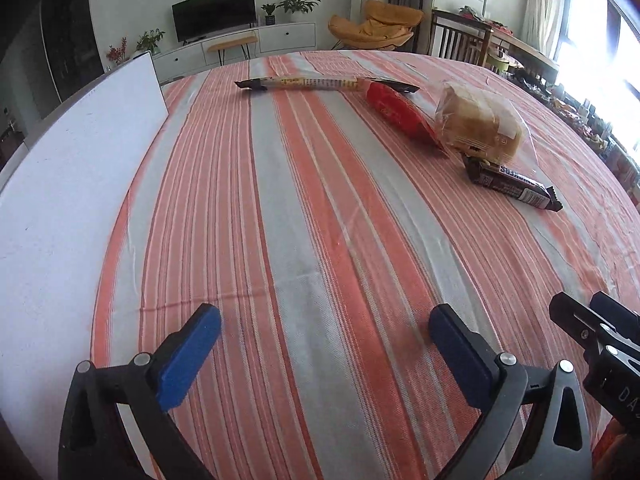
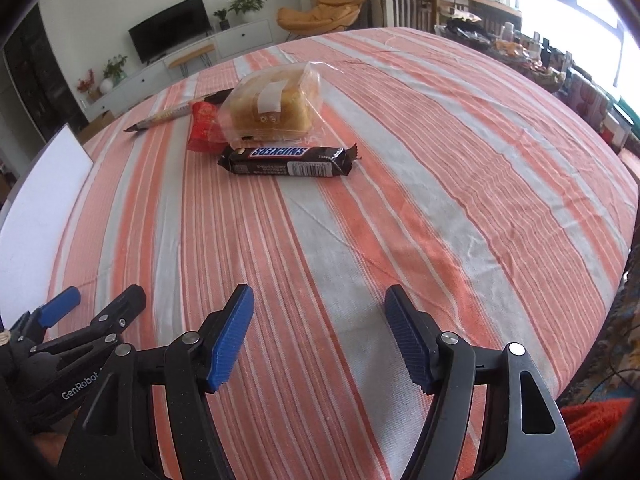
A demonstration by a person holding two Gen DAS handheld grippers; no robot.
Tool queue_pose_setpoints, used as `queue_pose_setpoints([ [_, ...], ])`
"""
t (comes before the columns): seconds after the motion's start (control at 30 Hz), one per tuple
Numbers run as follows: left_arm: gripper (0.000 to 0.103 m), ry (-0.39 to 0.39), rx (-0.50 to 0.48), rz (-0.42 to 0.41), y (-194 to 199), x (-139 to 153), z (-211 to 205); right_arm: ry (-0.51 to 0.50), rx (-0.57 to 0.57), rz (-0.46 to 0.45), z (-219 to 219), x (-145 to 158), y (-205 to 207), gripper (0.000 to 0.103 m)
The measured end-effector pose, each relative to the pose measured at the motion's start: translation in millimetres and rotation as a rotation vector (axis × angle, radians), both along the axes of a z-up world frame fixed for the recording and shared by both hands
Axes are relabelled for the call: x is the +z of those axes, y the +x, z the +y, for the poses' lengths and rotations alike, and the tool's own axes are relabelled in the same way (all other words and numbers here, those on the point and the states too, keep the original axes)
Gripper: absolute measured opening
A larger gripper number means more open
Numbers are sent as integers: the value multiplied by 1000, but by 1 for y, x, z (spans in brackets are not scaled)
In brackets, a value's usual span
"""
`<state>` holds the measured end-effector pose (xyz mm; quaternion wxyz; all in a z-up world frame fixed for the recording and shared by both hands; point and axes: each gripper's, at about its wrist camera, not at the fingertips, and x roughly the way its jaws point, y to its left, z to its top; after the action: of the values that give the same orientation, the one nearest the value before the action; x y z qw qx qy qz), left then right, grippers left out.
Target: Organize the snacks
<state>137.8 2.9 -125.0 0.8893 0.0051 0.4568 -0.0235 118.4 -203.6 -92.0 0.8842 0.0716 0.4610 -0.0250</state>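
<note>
A Snickers bar (image 2: 286, 161) lies on the striped tablecloth; it also shows in the left wrist view (image 1: 512, 186). Behind it sits a bagged bread loaf (image 2: 272, 108) (image 1: 478, 124), a red snack pack (image 2: 202, 126) (image 1: 400, 112) and a long thin stick snack (image 2: 168, 116) (image 1: 304, 83). My left gripper (image 1: 324, 336) is open and empty, low over the cloth near its front. My right gripper (image 2: 320, 328) is open and empty, well short of the Snickers bar.
A white board (image 1: 72, 184) (image 2: 44, 192) lies flat at the table's left. The striped tablecloth (image 1: 300, 220) covers the table. The other gripper shows at each view's edge, the right one (image 1: 600, 344) and the left one (image 2: 68, 332). Cluttered shelves (image 2: 560, 72) stand far right.
</note>
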Motion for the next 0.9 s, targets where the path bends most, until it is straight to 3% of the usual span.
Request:
queue_pose_setpoints([
  [0.47,103,1,0,0,2,0,1,-84,34,23,14,-3,0,81],
  [0.9,103,1,1,0,2,0,0,-98,46,29,16,-4,-1,84],
])
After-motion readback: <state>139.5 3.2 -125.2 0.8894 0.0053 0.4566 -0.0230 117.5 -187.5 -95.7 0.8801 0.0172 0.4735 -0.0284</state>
